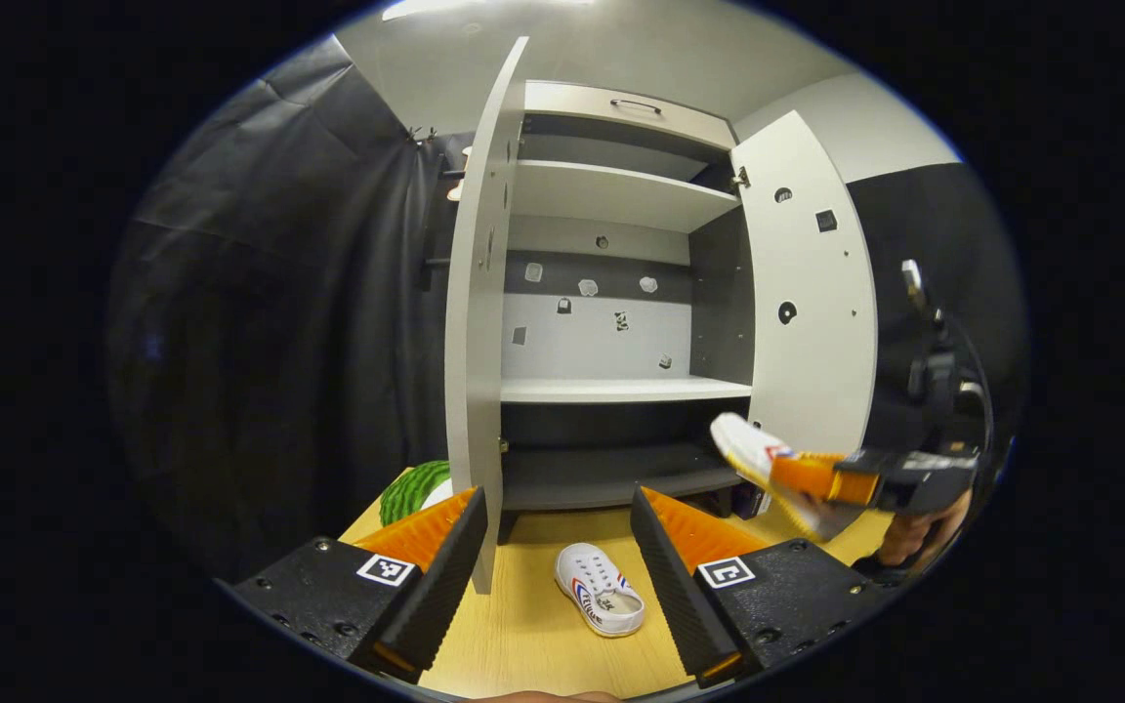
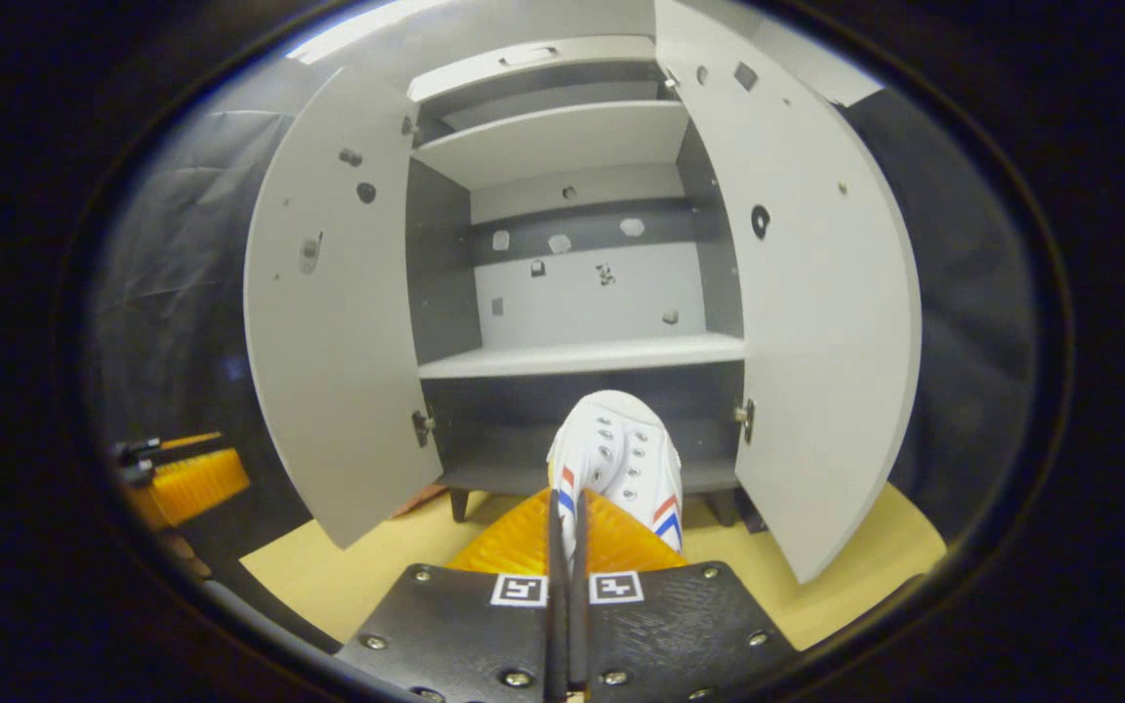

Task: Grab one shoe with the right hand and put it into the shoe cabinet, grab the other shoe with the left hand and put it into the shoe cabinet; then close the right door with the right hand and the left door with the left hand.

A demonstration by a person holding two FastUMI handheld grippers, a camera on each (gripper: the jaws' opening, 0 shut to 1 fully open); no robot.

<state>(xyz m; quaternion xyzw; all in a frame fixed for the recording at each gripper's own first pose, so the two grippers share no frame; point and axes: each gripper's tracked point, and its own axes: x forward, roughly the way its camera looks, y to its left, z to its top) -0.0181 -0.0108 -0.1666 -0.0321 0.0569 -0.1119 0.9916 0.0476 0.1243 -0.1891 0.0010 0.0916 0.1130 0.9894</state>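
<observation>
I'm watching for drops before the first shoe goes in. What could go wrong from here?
1. The right gripper pinches the held shoe by a thin edge, with most of it sticking out ahead; it could twist or slip out on the way to the shoe cabinet.
2. The open right door stands close beside the path; the shoe might clip it.
3. The left gripper is open above the second shoe, near the left door edge.

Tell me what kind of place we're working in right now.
Most likely a staged recording booth rather than a real home: black cloth hangs as walls, a shoe cabinet stands with both doors open on a wooden floor, and one white shoe lies there while the right tongs hold the other shoe.
</observation>
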